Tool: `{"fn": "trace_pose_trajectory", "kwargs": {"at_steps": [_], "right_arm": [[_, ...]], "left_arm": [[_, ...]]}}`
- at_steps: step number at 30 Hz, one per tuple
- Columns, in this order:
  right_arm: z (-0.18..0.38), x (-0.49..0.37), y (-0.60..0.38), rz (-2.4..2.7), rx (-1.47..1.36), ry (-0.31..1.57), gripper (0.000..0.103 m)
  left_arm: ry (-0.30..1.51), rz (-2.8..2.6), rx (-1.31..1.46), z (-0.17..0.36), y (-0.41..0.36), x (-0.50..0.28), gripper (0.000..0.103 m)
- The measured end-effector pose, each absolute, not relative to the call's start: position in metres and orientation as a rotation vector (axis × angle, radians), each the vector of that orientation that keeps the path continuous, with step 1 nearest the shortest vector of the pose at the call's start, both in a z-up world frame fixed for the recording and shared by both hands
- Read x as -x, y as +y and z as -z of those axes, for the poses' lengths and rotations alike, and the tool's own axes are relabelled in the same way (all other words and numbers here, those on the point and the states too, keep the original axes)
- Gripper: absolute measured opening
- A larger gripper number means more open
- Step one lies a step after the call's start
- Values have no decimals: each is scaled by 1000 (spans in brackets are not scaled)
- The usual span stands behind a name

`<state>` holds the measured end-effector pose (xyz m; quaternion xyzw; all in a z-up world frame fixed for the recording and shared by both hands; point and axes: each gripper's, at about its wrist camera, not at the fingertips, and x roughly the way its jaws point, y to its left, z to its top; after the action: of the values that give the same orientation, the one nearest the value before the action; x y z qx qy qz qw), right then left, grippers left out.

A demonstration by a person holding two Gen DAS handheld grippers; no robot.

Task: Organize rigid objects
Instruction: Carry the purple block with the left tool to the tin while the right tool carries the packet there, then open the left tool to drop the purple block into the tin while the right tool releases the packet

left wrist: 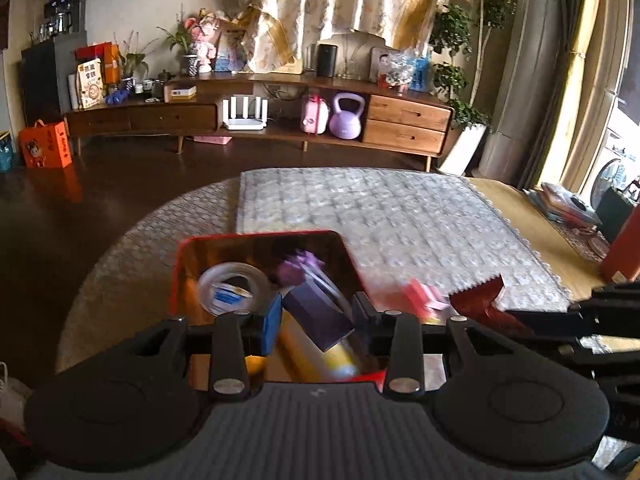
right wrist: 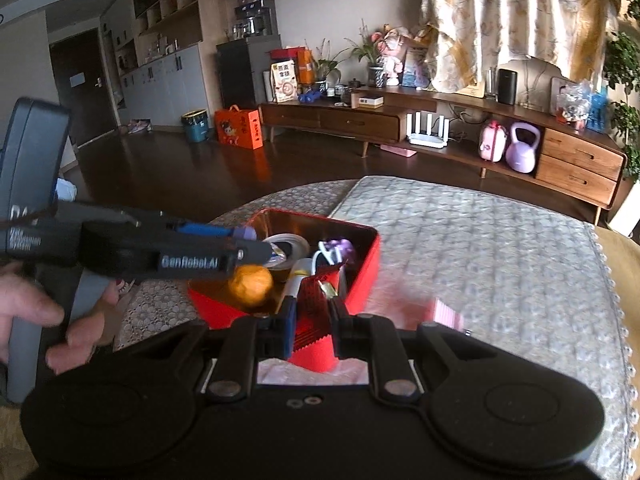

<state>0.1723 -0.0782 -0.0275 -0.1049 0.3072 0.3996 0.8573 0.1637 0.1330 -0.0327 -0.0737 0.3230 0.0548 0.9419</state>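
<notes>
1. Two claws are both gripping. My left claw [left wrist: 317, 317] is part-way closed, its pads pinching a dark purple rectangular box [left wrist: 320, 304] that sits tilted between them.
2. My right claw [right wrist: 314, 322] is pressed nearly together on a red ribbed plastic piece with a saw-toothed edge [right wrist: 314, 346].
3. My left hand [right wrist: 28, 312] wraps the grey handle at the left edge of the right wrist view.
4. Both claws hover over an open red square tin with a shiny golden inside [left wrist: 180, 268], which stands on the round worktop [left wrist: 120, 264] under a pale patterned cloth.
5. Inside the tin lie a white ring-shaped roll [left wrist: 230, 280], a blurred purple thing [left wrist: 298, 268], a yellow cylinder [left wrist: 324, 354] and an orange ball [right wrist: 250, 284].
6. Just beside the tin, on the cloth, lies a pink object [left wrist: 424, 296]; it is too blurred to tell what it is.
7. Beyond it, a pale quilted mat [left wrist: 360, 200] covers the worktop's far part.
8. Well apart, against the wall, stands a long wooden cabinet [left wrist: 408, 116] holding a white router [left wrist: 244, 114] and a lilac kettlebell [left wrist: 347, 118].
</notes>
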Motion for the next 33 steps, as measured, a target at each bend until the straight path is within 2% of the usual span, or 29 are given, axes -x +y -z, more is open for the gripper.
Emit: {"fn": "trace_pose_trajectory", "kwargs": {"at_steps": [11, 33], "right_arm": [[57, -194, -29, -834, 237, 711, 17], [99, -196, 26, -877, 333, 759, 19]], "left_arm": [[681, -138, 198, 53, 202, -202, 38], [794, -170, 198, 112, 224, -277, 38]]}}
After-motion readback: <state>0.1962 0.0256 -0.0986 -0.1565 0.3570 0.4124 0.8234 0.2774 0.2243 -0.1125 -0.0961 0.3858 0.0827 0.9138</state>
